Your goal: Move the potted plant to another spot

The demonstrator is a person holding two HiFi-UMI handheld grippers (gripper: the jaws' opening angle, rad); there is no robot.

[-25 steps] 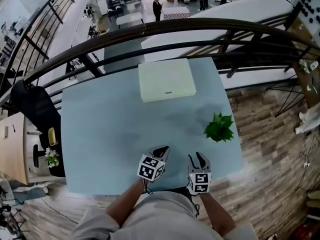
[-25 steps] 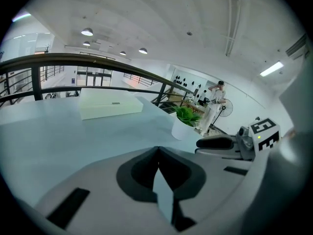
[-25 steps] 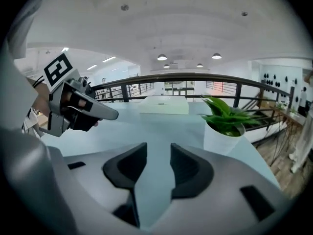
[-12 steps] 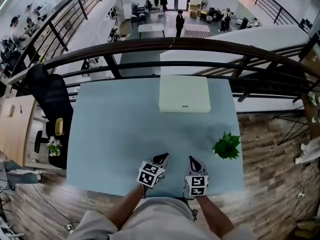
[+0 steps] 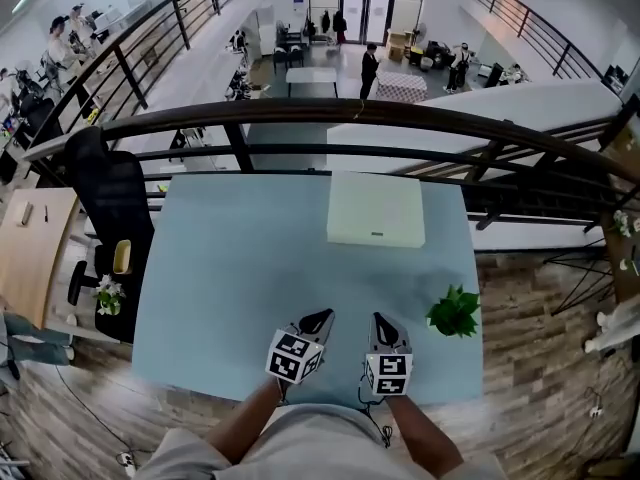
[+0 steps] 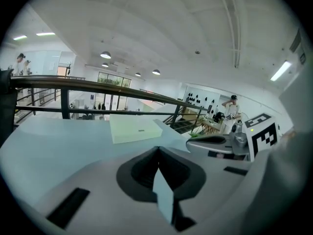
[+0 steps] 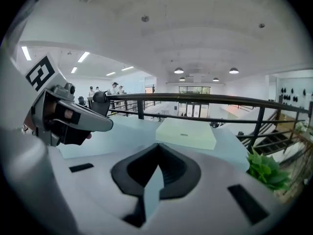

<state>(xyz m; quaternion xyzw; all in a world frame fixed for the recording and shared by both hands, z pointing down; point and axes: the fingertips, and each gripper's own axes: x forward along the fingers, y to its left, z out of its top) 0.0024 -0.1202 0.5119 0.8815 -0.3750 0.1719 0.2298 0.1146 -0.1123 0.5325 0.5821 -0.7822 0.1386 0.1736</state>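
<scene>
Head view: leafy potted plant on smooth table.

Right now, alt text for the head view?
The left gripper and right gripper, both shut and empty, hover side by side over a blue table. A plant stands untouched to their right; a white box lies near the far edge, by a railing.
</scene>
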